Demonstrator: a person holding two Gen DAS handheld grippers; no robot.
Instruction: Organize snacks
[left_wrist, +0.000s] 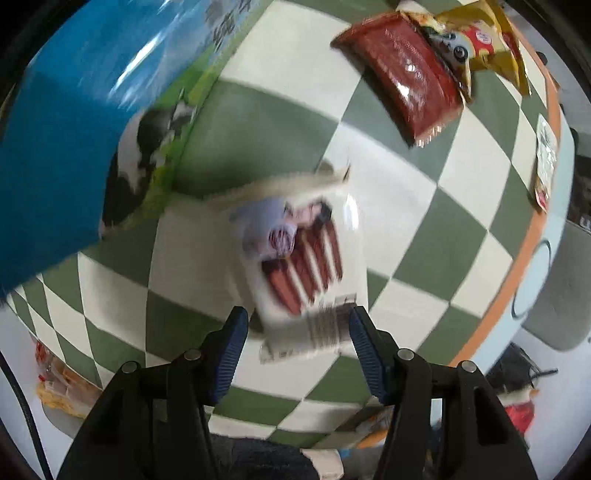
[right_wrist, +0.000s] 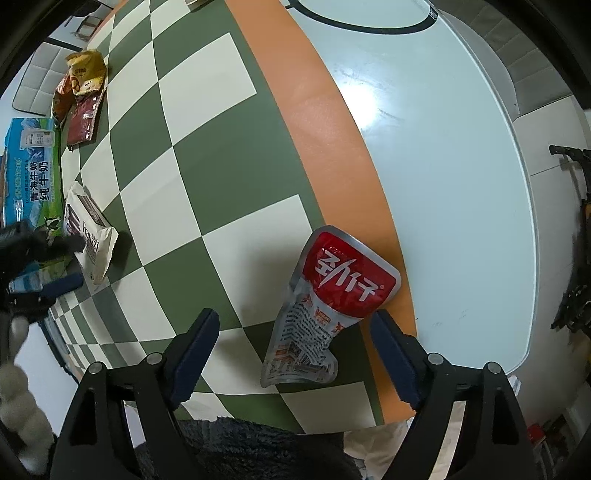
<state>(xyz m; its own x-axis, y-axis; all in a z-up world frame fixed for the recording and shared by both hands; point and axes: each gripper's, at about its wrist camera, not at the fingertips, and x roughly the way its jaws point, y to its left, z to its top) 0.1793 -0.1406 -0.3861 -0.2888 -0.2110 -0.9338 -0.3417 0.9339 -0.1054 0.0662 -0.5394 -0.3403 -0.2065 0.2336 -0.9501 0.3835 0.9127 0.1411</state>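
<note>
Left wrist view: left gripper (left_wrist: 295, 332), jaws spread above a blurred white snack packet (left_wrist: 295, 258) on the checked surface (left_wrist: 424, 229); whether they touch it cannot be told. Blue milk carton (left_wrist: 66, 147) just beside. Right wrist view: right gripper (right_wrist: 295, 350), jaws spread wide, red-and-silver pouch (right_wrist: 332, 295) lying loose between them near the surface's orange edge.

Five snack packets (right_wrist: 334, 291), one milk carton (right_wrist: 31, 173).
</note>
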